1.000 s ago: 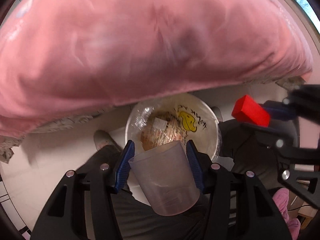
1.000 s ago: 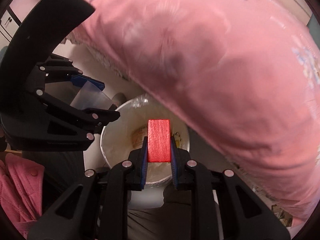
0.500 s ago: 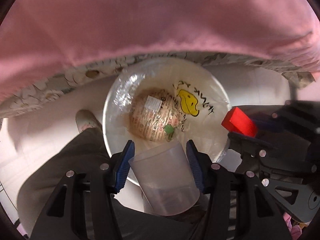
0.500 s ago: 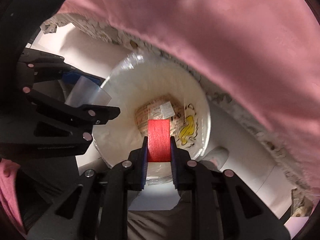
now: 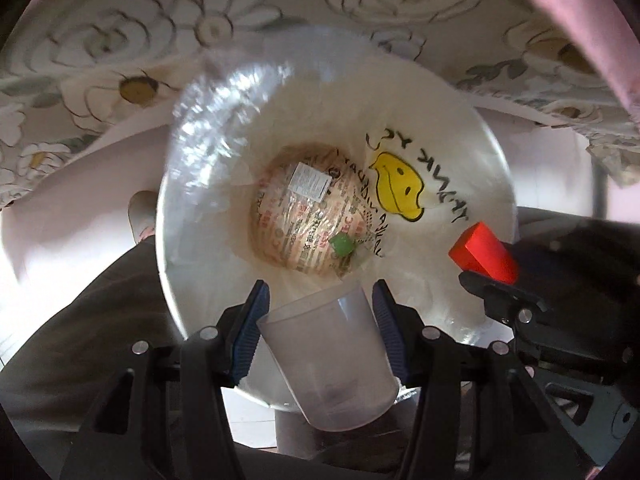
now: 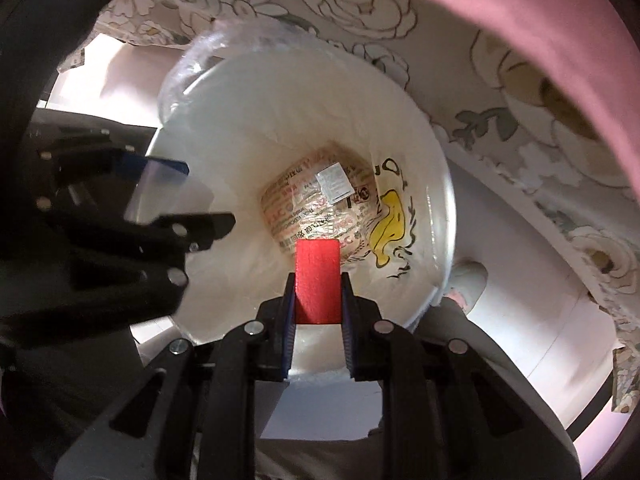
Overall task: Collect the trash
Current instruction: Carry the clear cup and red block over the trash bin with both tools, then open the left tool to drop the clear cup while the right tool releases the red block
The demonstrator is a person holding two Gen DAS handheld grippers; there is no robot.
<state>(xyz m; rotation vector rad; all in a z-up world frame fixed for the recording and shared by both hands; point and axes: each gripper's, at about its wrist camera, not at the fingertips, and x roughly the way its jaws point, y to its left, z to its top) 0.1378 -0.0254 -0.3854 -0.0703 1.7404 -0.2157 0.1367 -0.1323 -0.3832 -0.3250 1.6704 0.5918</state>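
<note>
Clear plastic cup [image 5: 332, 354] pinched in left gripper [image 5: 322, 300], red block [image 6: 317, 280] clamped in right gripper [image 6: 318, 292], both above open bin [image 5: 192, 248] lined with smiley-face bag [image 5: 440, 264]; floral sheet [image 5: 120, 40] behind.

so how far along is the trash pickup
Done: a printed wrapper and a small green piece already lie in the lined bin. In hand: the left gripper holds a clear plastic cup, the right gripper a red block. Left: dropping both.
</note>
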